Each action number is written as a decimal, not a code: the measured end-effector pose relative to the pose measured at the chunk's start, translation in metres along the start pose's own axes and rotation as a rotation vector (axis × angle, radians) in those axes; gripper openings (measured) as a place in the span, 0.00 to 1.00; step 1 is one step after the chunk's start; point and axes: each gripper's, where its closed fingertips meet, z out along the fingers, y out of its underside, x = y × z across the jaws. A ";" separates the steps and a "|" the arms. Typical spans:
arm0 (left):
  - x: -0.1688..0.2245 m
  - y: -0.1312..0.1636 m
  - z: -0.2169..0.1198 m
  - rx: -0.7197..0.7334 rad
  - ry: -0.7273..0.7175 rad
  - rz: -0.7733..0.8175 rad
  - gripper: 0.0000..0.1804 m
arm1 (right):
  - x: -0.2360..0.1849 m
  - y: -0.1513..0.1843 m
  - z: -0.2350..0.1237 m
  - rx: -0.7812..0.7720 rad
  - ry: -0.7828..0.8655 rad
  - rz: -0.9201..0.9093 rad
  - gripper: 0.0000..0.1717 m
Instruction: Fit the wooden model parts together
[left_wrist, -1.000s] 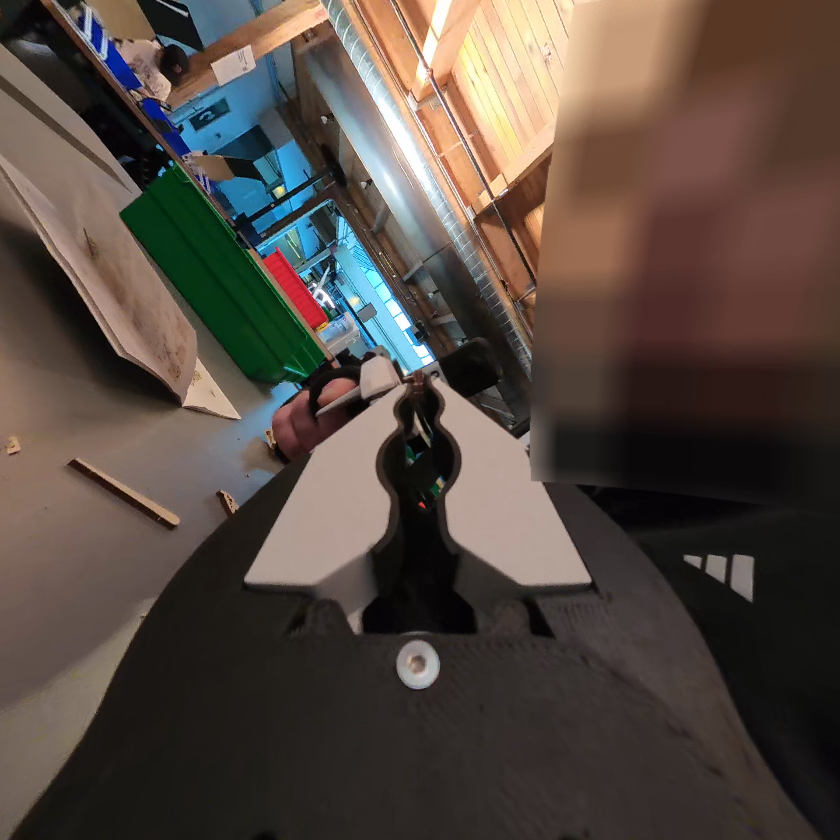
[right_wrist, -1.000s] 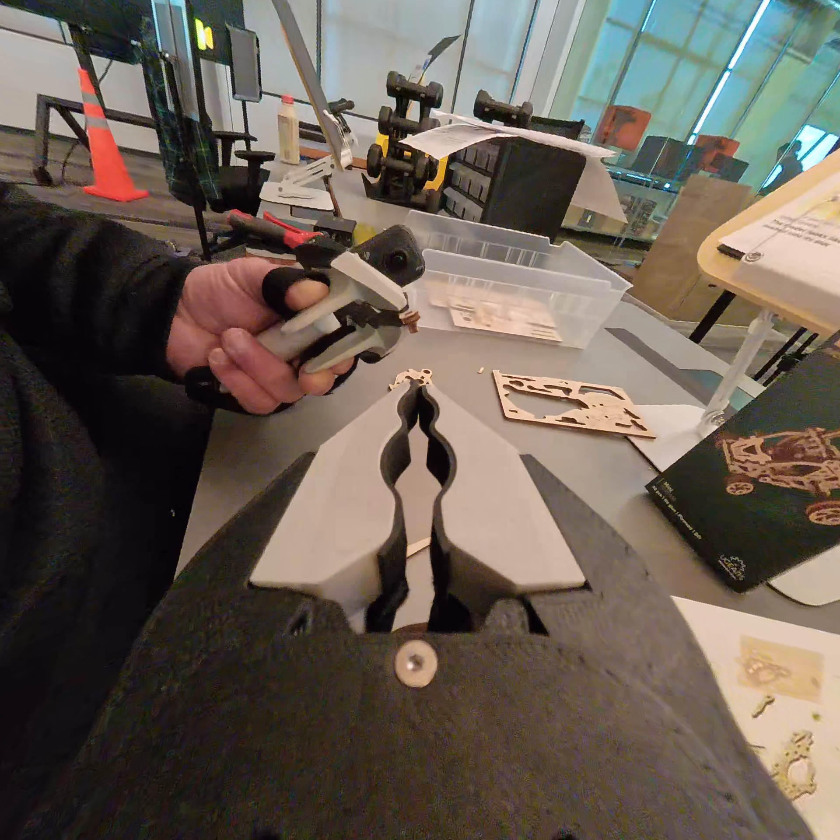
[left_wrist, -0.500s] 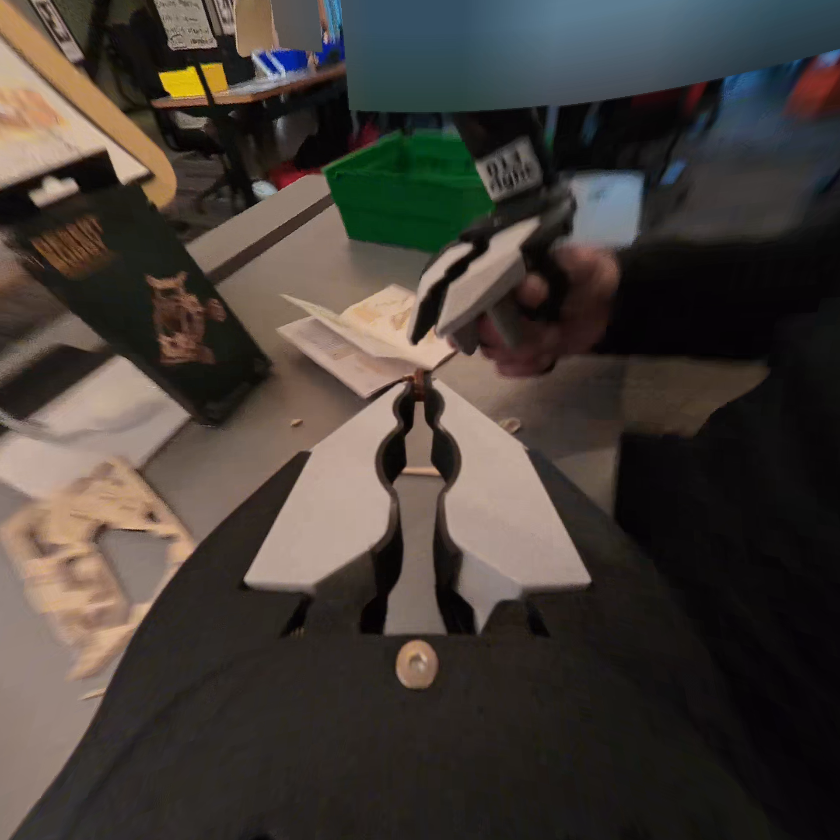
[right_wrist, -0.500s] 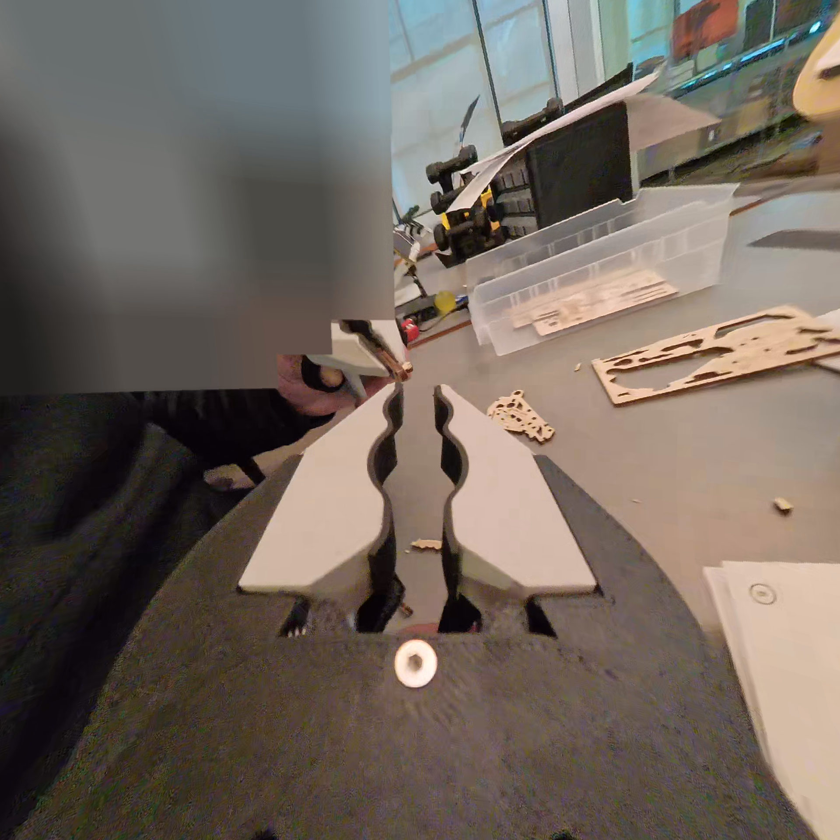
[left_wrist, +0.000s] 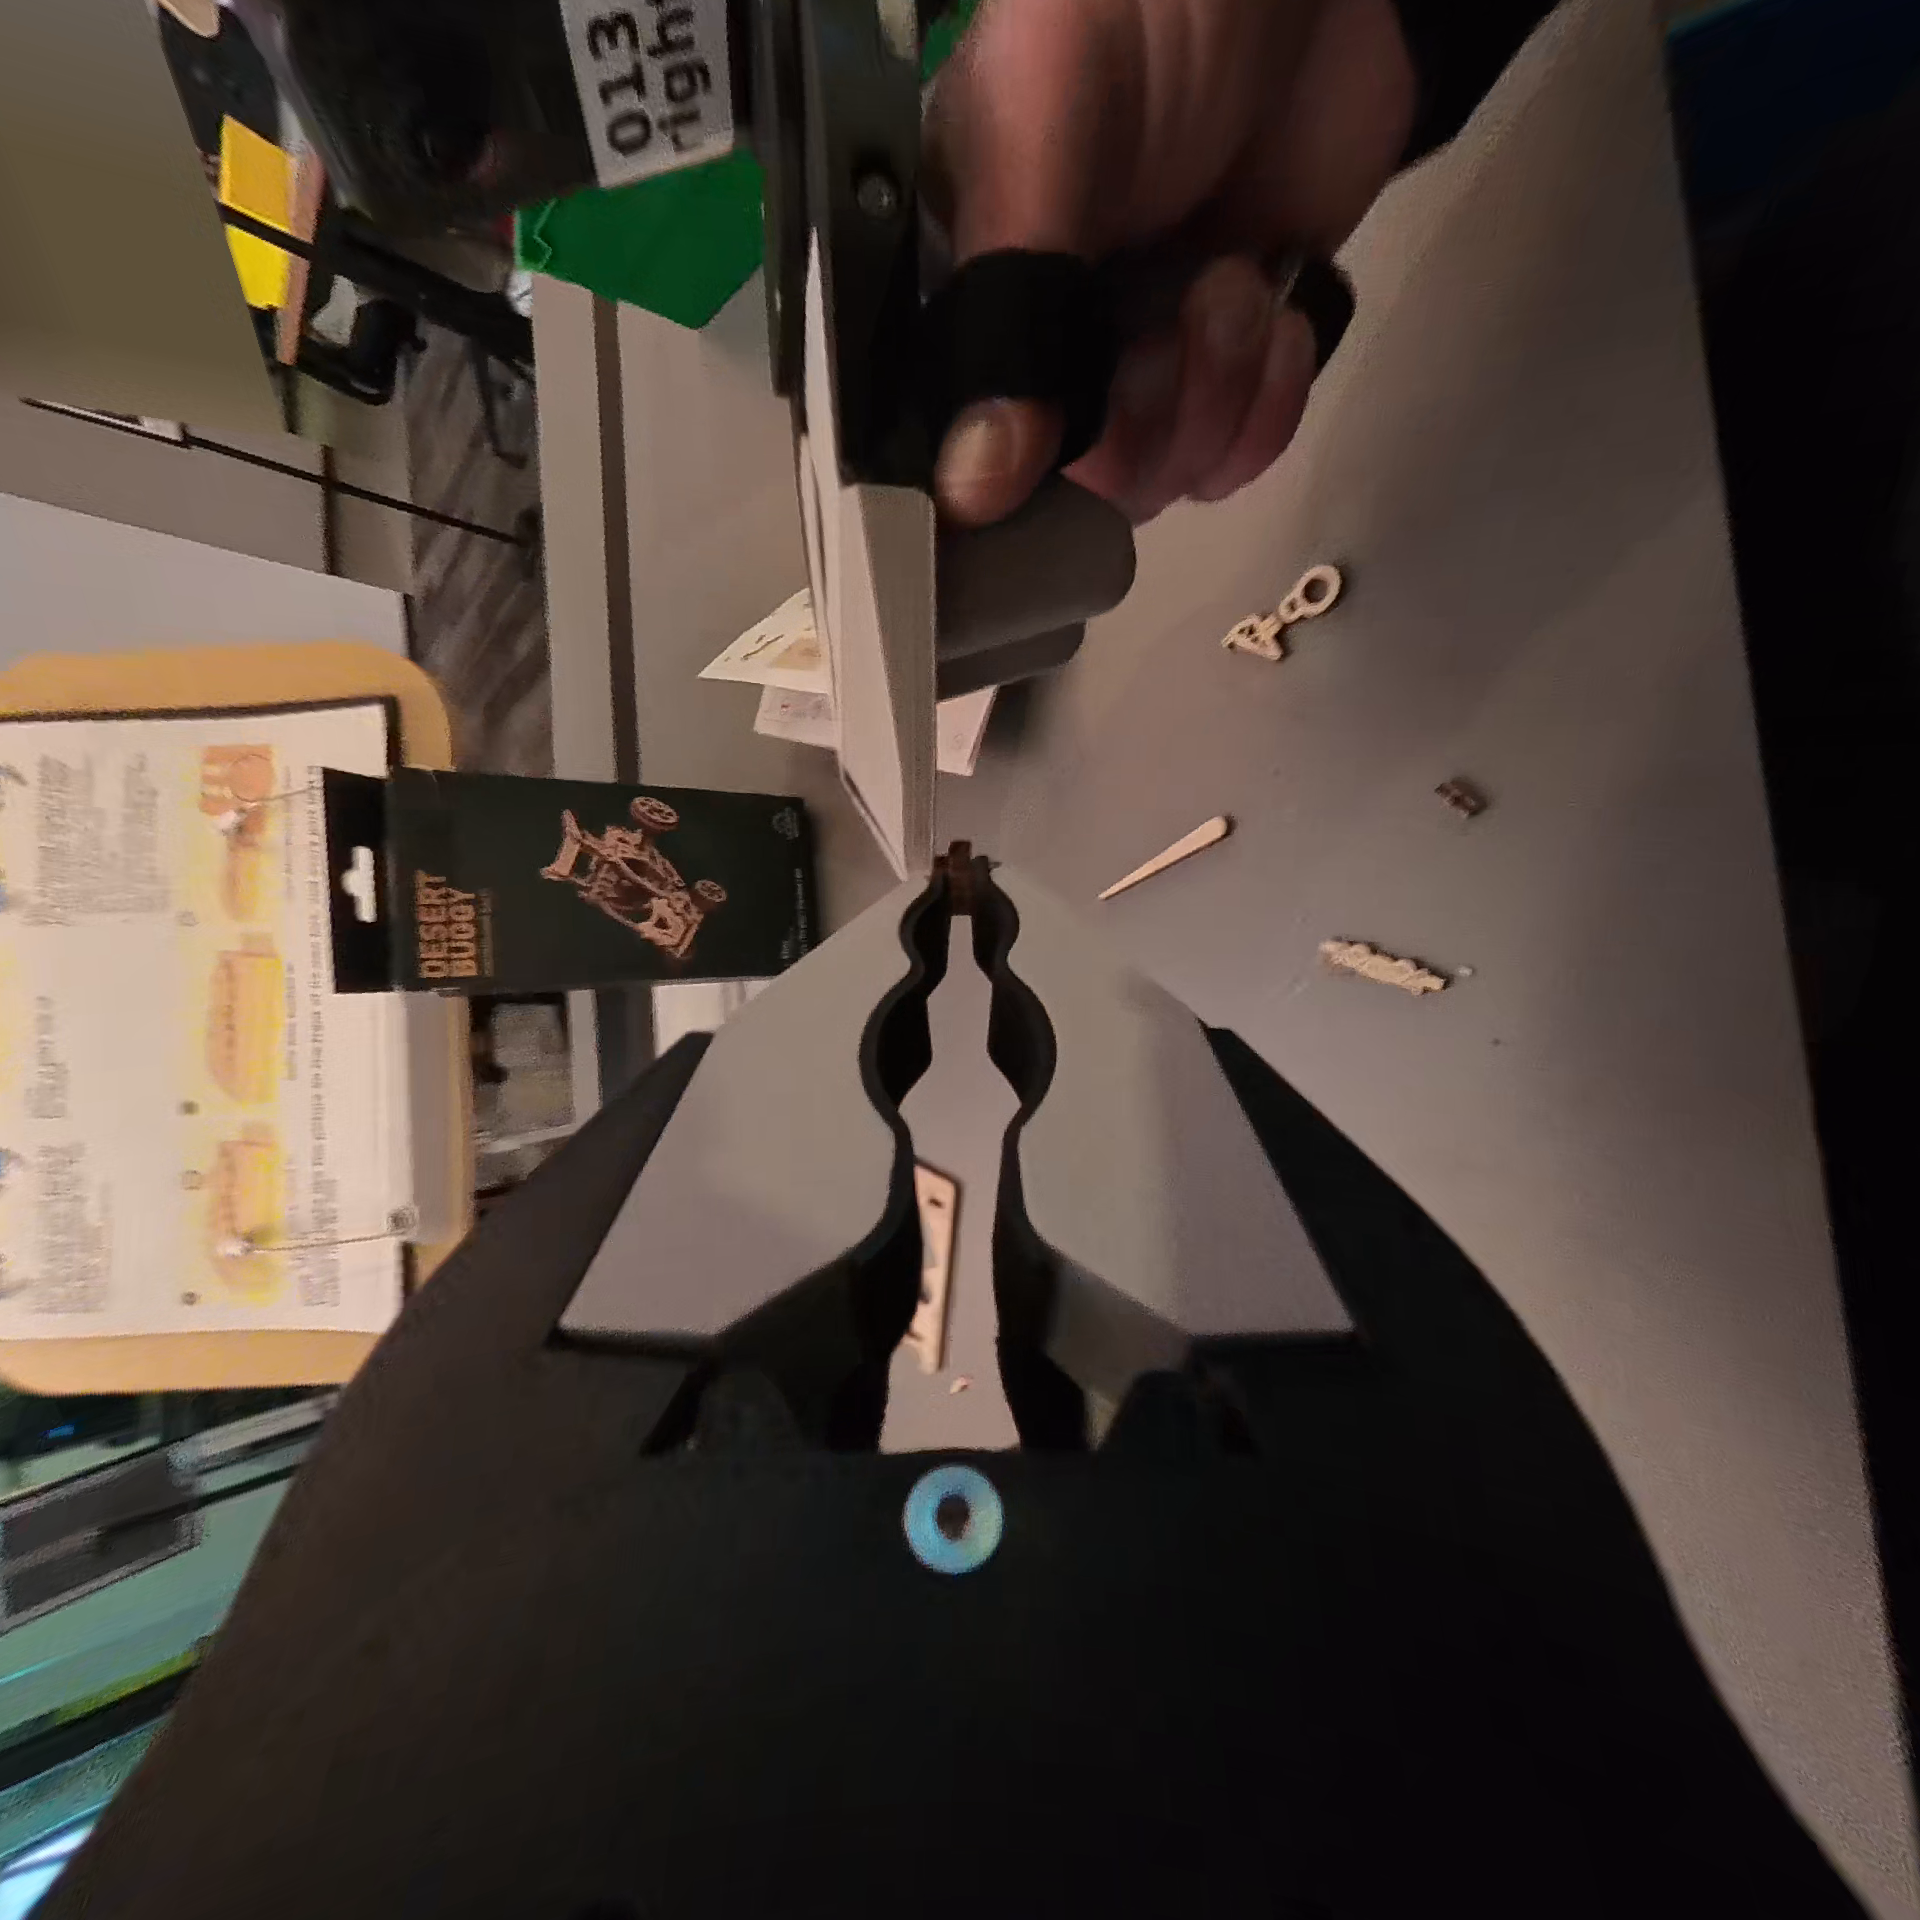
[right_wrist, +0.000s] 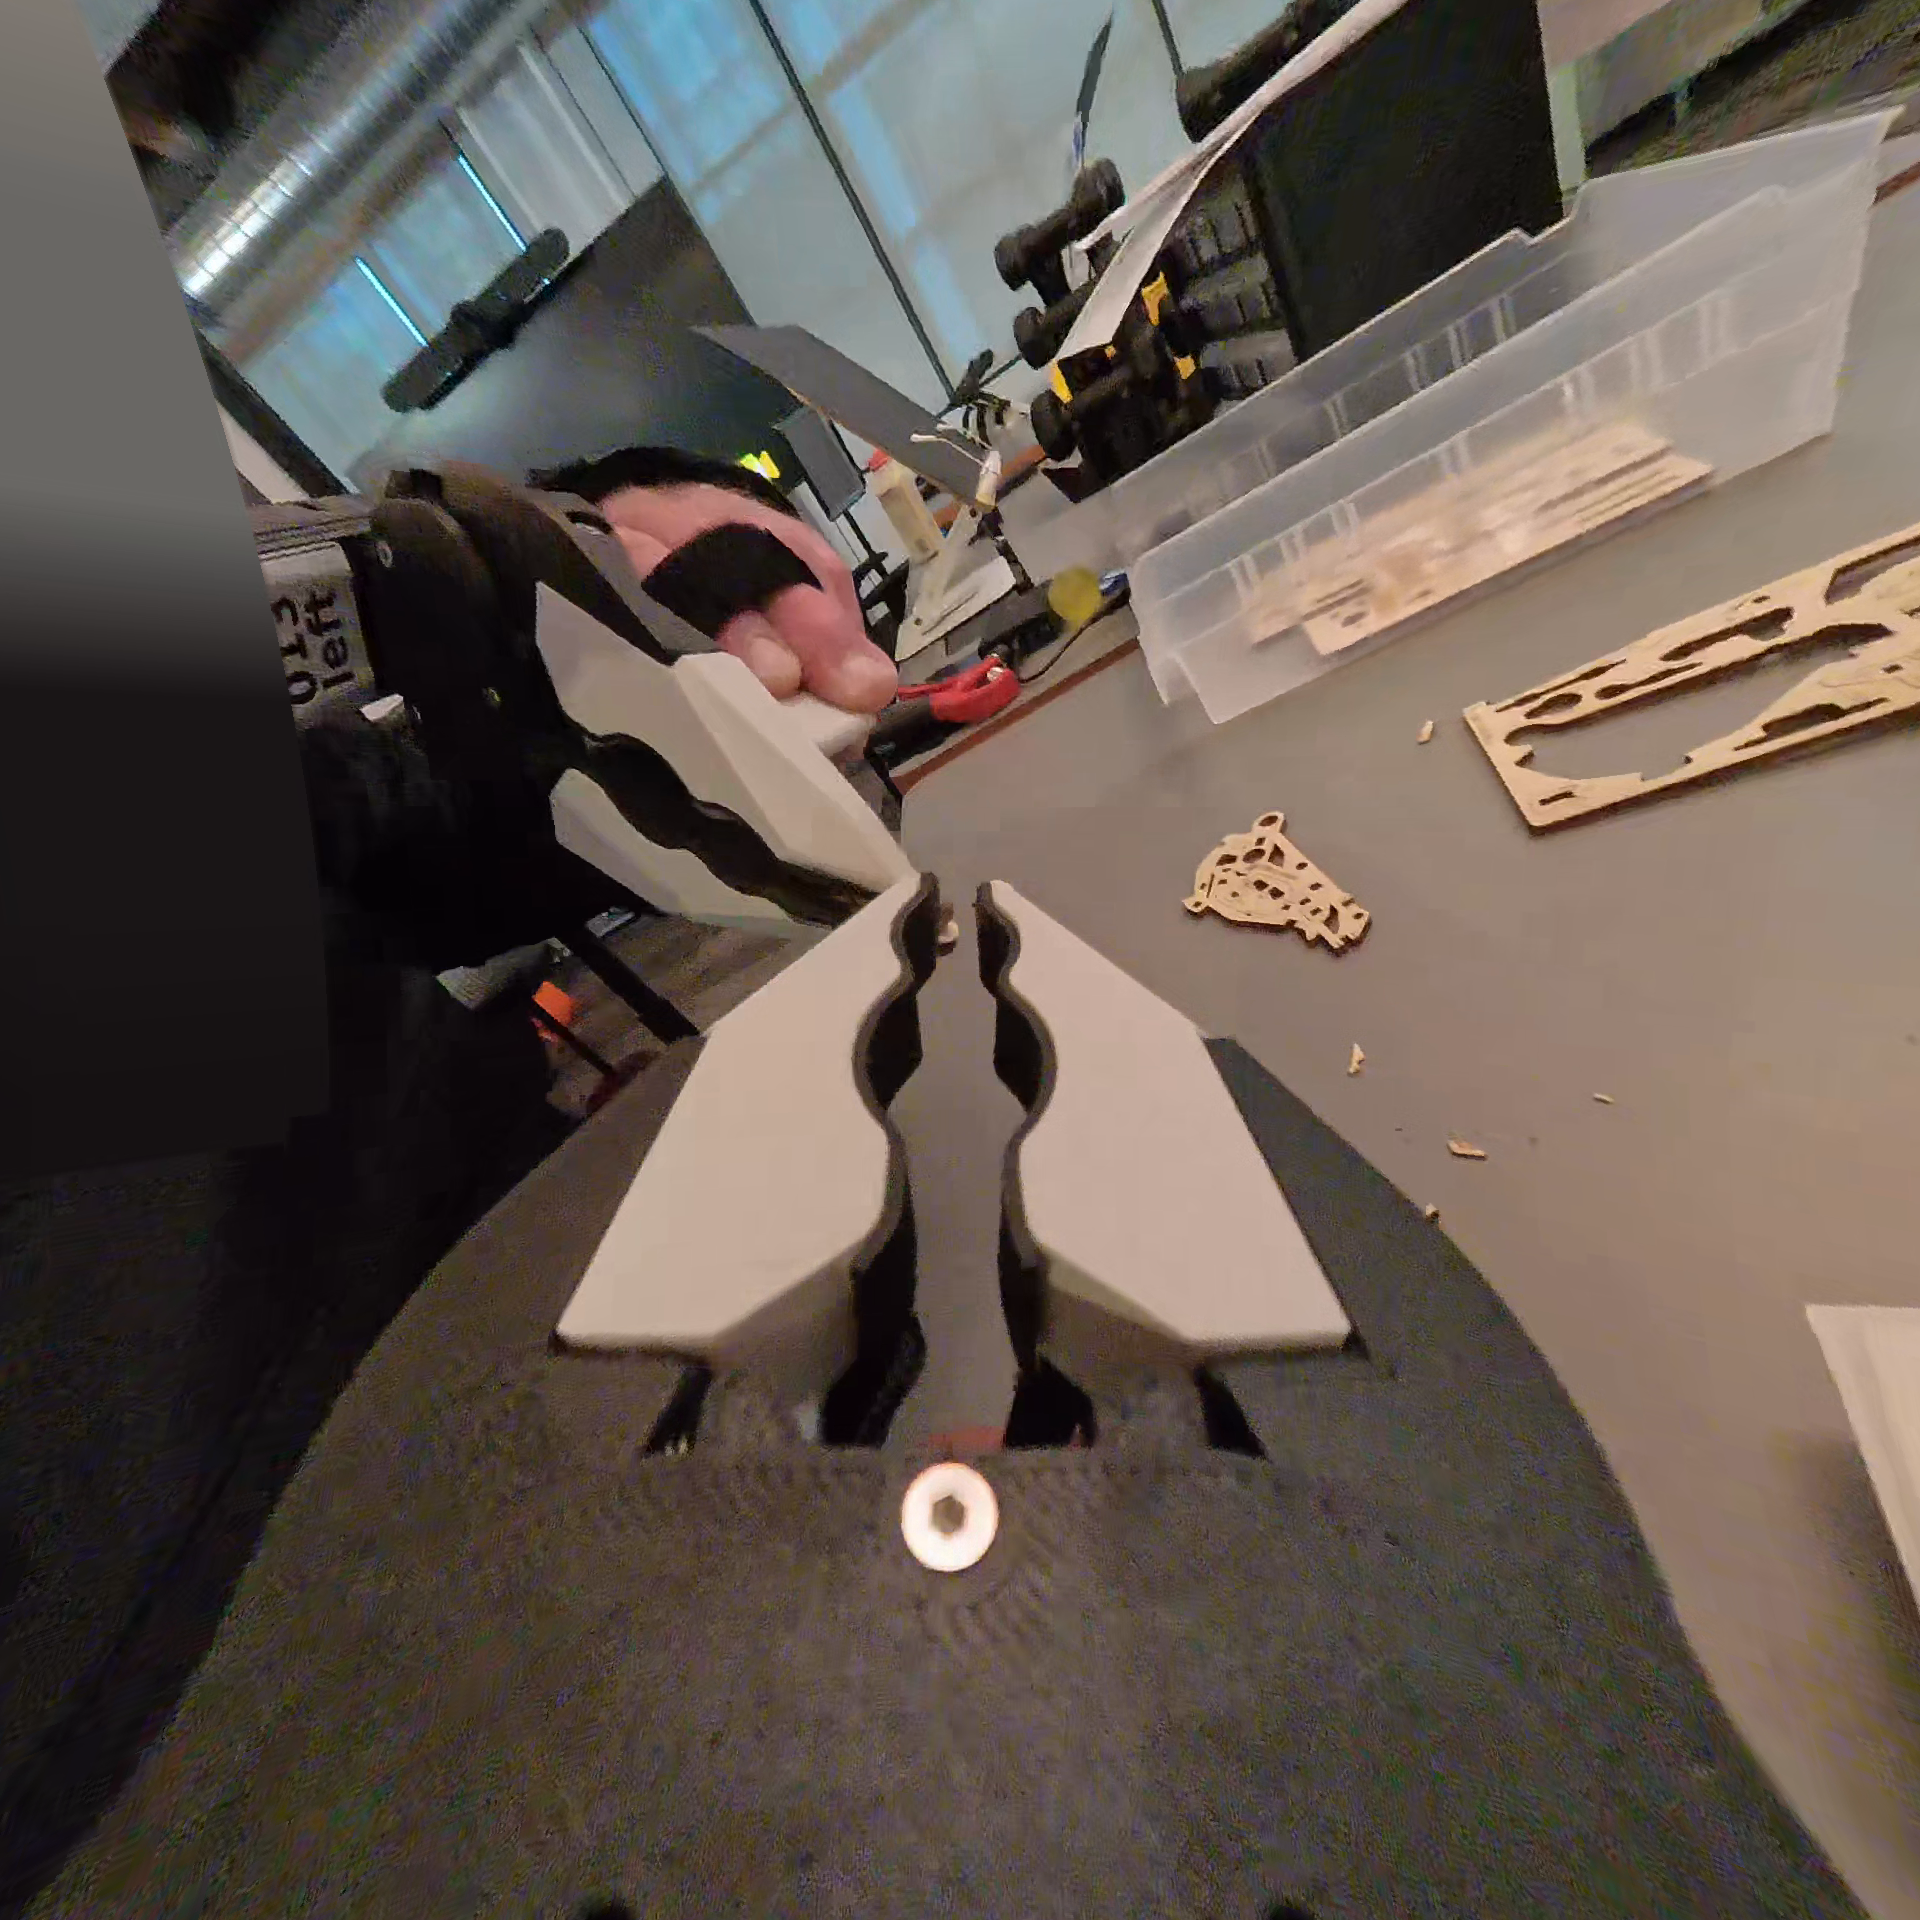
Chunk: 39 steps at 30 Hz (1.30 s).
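Wooden part (left_wrist: 957, 881), pinched at left tool (left_wrist: 957, 902) tips

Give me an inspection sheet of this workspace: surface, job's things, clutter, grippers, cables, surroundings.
Surface: grey table.
Job's things: small dark wooden part; cut-out wooden piece; punched wooden sheet; black kit box.
Clutter: wood chips; pointed wooden stick.
Grippers: left gripper jaws shut on the small dark wooden part; right gripper jaws apart, at the left's tip.
Cables: nothing seen.
Surroundings: clear plastic bin; green bin.

Grey-fingered gripper (right_wrist: 951, 904), black body, black sleeve (right_wrist: 395, 831).
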 end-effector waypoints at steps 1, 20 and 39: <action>0.001 -0.001 0.001 -0.006 -0.002 0.032 0.00 | -0.001 -0.001 -0.001 0.000 0.014 -0.017 0.02; -0.004 -0.002 0.010 -0.034 -0.044 0.246 0.01 | 0.005 -0.005 -0.006 -0.024 0.122 -0.097 0.02; -0.008 -0.004 0.017 -0.049 -0.089 0.358 0.01 | 0.008 -0.005 -0.014 -0.006 0.161 -0.083 0.02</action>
